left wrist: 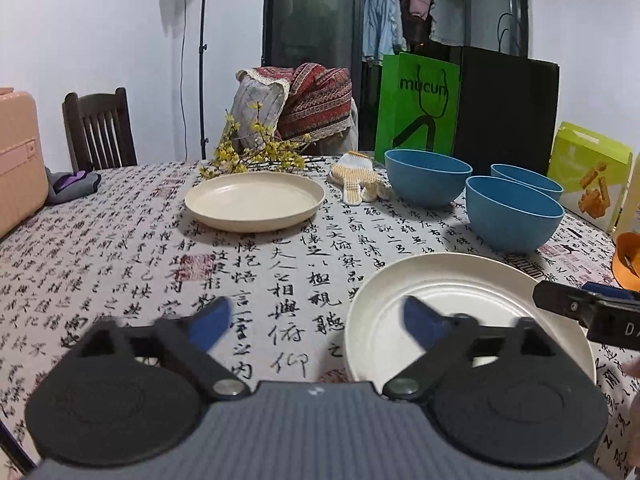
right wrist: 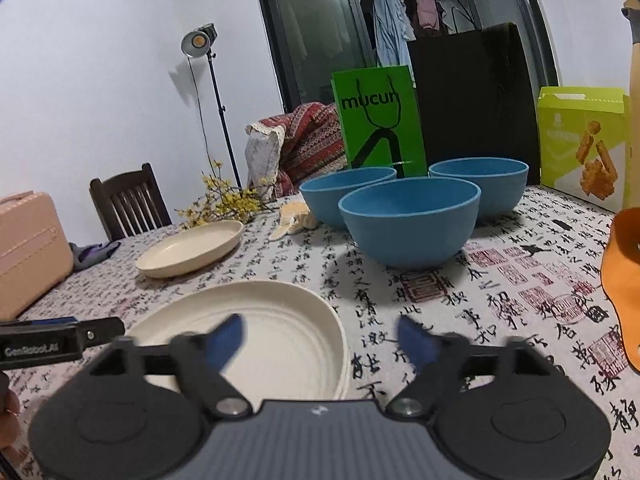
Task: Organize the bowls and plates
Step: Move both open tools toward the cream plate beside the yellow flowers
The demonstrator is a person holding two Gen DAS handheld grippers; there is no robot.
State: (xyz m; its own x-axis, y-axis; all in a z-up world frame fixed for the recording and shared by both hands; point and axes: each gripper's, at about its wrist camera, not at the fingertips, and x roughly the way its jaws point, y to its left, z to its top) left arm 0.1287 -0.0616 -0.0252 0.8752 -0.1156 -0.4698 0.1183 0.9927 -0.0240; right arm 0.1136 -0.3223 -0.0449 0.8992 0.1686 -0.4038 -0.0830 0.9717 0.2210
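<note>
A cream plate [left wrist: 460, 292] lies near me on the calligraphy-print tablecloth [left wrist: 280, 264]. My left gripper [left wrist: 316, 320] is open, its right finger over the plate's left part. A second cream plate [left wrist: 256, 200] lies farther back left. Three blue bowls stand at the back right: one nearest [left wrist: 514, 216], one to its left [left wrist: 428, 178], one behind [left wrist: 528, 182]. My right gripper [right wrist: 322, 340] is open and holds nothing. Its left finger hovers over the near plate [right wrist: 260, 312], with the nearest bowl [right wrist: 408, 224] ahead of it. The far plate [right wrist: 192, 248] lies to the left.
A knitted glove [left wrist: 360, 178] and yellow flowers [left wrist: 248, 156] lie behind the far plate. A green bag [left wrist: 416, 104], a black bag [left wrist: 508, 112] and a yellow-green box [left wrist: 588, 176] line the back. An orange object [right wrist: 624, 280] sits at the right, a pink case [left wrist: 20, 160] at the left.
</note>
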